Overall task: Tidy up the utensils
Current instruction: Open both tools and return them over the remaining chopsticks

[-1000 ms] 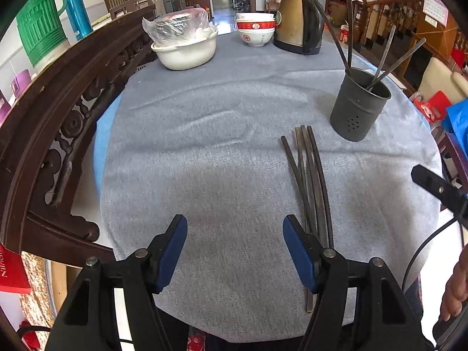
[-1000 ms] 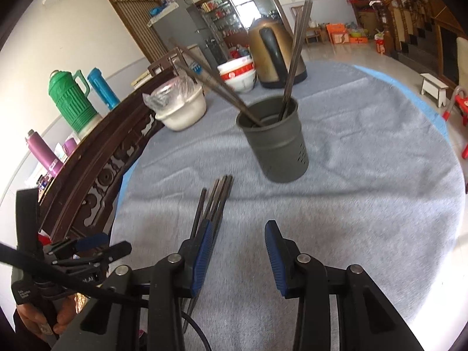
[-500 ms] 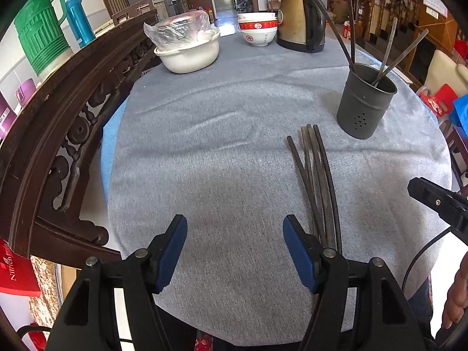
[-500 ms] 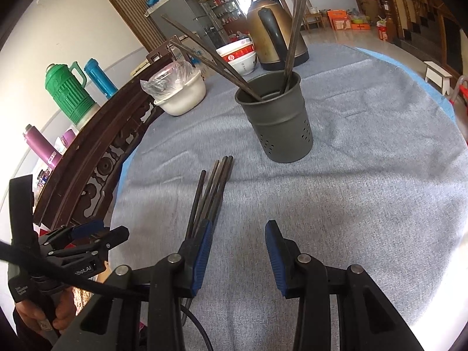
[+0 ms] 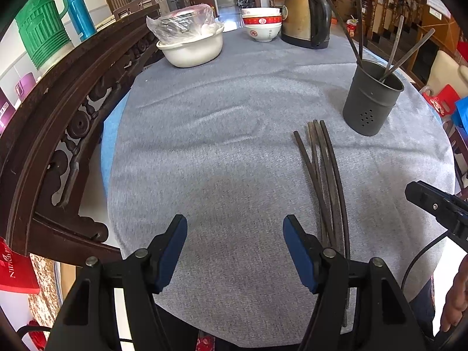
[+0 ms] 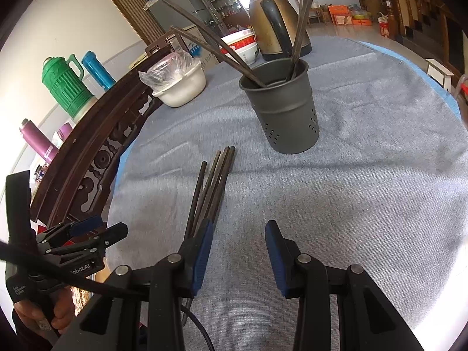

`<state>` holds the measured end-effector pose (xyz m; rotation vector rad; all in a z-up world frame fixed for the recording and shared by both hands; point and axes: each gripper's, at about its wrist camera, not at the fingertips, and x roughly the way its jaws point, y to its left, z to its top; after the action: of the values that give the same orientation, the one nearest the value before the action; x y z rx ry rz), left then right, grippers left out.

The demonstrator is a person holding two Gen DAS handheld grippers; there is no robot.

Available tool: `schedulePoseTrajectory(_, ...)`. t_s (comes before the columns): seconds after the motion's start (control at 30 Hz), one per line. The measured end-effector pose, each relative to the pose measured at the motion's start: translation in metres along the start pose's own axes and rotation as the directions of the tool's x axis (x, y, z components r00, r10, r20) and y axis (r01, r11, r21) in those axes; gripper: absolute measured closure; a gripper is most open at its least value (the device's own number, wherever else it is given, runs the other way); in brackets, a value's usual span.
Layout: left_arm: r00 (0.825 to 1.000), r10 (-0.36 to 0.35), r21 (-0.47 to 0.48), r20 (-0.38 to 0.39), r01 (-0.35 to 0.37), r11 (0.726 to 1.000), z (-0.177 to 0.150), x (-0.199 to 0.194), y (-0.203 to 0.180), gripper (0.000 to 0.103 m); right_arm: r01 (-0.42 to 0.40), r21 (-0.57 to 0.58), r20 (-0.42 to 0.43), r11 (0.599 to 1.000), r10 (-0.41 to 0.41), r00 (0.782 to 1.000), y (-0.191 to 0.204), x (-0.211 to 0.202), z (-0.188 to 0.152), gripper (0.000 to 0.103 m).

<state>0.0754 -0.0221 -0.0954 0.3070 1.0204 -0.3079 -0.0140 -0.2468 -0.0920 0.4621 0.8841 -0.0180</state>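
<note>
Left gripper [image 5: 235, 251] gapes wide, low and level; right gripper [image 6: 238, 253] likewise parted, empty.

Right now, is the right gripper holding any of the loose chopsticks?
No. The right gripper is open and empty; the chopsticks lie flat on the cloth beside its left finger.

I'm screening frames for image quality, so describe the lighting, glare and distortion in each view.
Left wrist view: even daylight, strong fisheye bending of the table edge, loose chopsticks sharp, soft shadow beneath the left hand-held gripper. Right wrist view: the cloth blows out to white at lower right, the utensil holder is crisp, and black vignette fills the corners around the right hand-held gripper.
</note>
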Motion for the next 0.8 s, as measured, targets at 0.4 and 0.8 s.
schedulePoseTrajectory(0.4,0.999,-0.034,-0.036,-0.042,0.033,0.999,-0.007,0.015,0.011,0.034,0.006,-0.013,-0.073,1.0,-0.007,0.997,0.016,0.029,-0.001,0.063)
schedulePoseTrajectory(0.8,0.994,-0.057,-0.085,-0.096,0.049,0.995,-0.023,0.029,0.03,0.034,0.04,-0.041,-0.184,0.998,-0.047,0.982,0.036,0.079,-0.007,0.067)
